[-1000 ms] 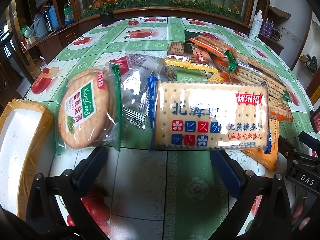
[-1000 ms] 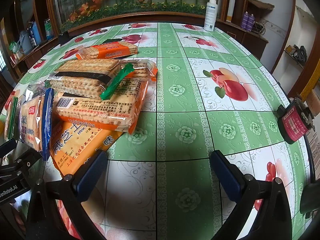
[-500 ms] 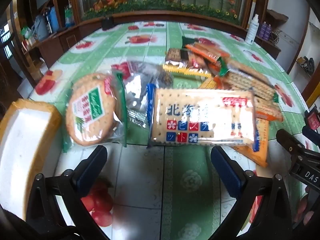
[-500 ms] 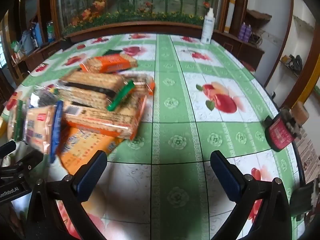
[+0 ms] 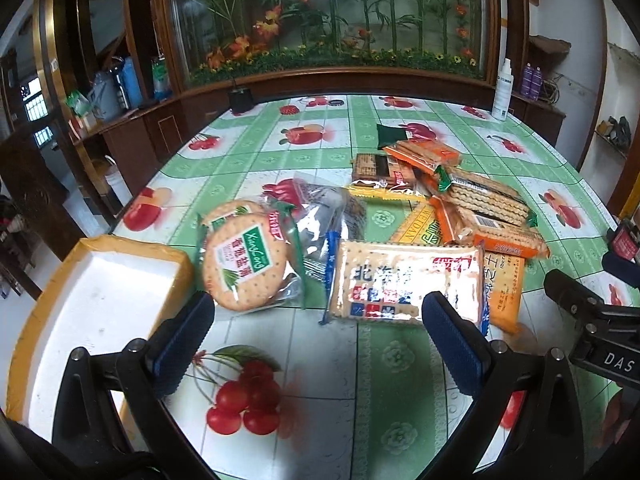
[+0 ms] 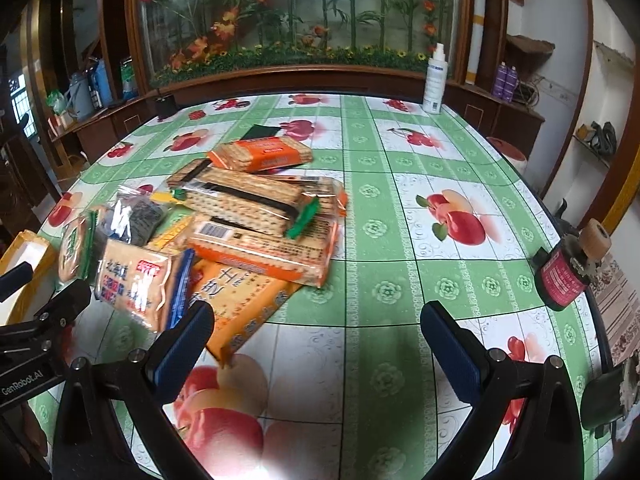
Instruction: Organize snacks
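A heap of snack packs lies on the green fruit-print tablecloth point(image 5: 312, 360). In the left wrist view, a round cracker pack point(image 5: 244, 264) lies left, a rectangular cracker pack with blue ends point(image 5: 404, 282) in the middle, orange packs point(image 5: 504, 236) right. A white foam box with yellow tape point(image 5: 92, 312) stands at the table's left edge. My left gripper point(image 5: 316, 340) is open and empty, above the table just in front of the two cracker packs. My right gripper point(image 6: 316, 340) is open and empty, right of the heap point(image 6: 256, 216), its left finger over an orange pack point(image 6: 240, 296).
A red-labelled tape roll point(image 6: 564, 276) sits at the table's right edge. A white spray bottle point(image 6: 434, 80) stands at the far edge by the wooden cabinet and planter. A dark green pouch point(image 5: 394, 134) lies beyond the heap. The other gripper shows at each view's side.
Both grippers have pulled back and risen from the heap, so the packs look smaller and more of the table and room shows. Nothing was picked up.
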Available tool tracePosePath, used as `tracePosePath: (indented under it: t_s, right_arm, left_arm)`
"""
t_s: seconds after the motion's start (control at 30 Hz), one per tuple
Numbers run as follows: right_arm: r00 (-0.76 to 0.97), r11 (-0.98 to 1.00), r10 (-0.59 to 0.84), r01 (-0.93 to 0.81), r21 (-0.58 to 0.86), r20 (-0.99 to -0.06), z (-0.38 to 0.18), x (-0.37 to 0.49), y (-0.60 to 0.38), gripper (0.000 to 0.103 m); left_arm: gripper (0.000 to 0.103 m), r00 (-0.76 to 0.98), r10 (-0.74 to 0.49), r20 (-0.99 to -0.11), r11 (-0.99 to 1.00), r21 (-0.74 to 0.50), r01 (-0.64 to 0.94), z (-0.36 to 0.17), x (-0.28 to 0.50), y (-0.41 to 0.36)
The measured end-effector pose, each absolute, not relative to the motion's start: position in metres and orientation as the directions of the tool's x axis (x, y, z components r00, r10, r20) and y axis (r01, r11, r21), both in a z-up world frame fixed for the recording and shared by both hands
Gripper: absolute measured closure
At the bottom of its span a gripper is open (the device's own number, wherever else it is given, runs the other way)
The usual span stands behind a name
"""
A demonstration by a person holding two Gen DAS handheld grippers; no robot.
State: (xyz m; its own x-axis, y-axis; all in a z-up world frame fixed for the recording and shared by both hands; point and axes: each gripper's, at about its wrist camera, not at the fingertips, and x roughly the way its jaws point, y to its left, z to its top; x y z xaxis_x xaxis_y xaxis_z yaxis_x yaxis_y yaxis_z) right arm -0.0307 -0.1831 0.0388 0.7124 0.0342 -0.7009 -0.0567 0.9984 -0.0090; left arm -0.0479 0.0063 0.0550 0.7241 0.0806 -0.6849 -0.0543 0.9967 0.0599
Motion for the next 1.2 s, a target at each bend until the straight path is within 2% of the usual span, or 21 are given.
tracePosePath:
  t_s: [0.17,0.47,0.67,1.0,1.2]
  right_arm:
    - [0.724,0.997,0.053,-0.08,-0.007,-0.688,0.044,-0.038,-0.179,0.0]
    - [0.722,0.99,0.132,-0.134,0.05,-0.68,0.047,-0.042,-0.177,0.001]
    - [0.717,0.986,0.138,-0.161,0.03,-0.683,0.047,-0.041,-0.171,0.001]
    - [0.747,0.976,0.019,-0.157,-0.148,-0.664,0.052,-0.015,-0.146,0.0]
    - [0.732,0.967,0.03,-0.193,-0.164,-0.681,0.05,0.01,-0.135,0.0]
  left_arm:
    - [0.0,0.735,0.04,-0.677,0.999,0.01,-0.046,0.062,-0.053,0.014]
    - [0.0,0.743,0.024,-0.669,0.999,-0.014,-0.045,0.066,-0.056,0.026]
    - [0.0,0.741,0.026,-0.671,0.999,-0.011,-0.045,0.064,-0.056,0.027]
    - [0.0,0.739,0.043,-0.672,0.998,-0.009,-0.066,0.063,-0.056,0.037]
    - [0.0,0.732,0.047,-0.68,0.998,-0.006,-0.07,0.062,-0.055,0.042]
